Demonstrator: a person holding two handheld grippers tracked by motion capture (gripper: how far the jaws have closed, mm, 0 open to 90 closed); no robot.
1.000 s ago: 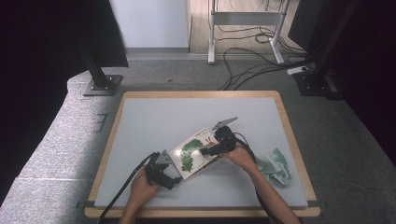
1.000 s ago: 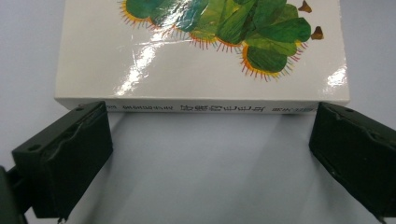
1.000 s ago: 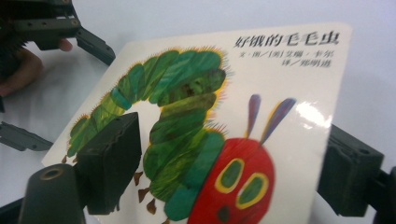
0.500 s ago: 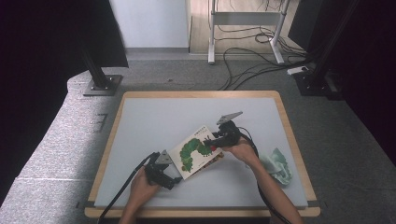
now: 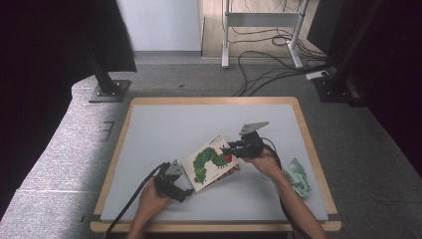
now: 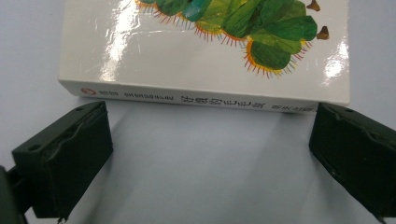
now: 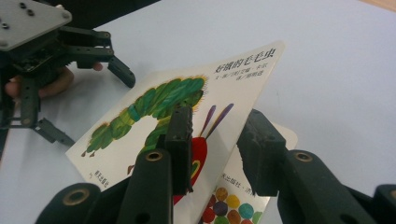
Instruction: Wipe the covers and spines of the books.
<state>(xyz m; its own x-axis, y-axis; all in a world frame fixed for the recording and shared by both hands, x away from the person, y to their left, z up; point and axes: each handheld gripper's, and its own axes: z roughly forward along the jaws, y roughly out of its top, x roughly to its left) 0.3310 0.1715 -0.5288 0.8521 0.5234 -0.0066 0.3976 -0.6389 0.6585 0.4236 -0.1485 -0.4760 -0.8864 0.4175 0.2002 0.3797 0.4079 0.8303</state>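
We keep the right hand-held gripper (image 7: 212, 149) pinched on the shiny caterpillar picture book's (image 5: 211, 160) cover and lift slowly, while the left hand-held gripper (image 5: 185, 191), jaws wide apart, guards the spine.

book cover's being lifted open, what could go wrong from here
The right gripper has just been closing on the front cover near its edge; the glossy board could slip out and drop shut. The left gripper is open at the spine, not pressing it, so the book may slide across the table.
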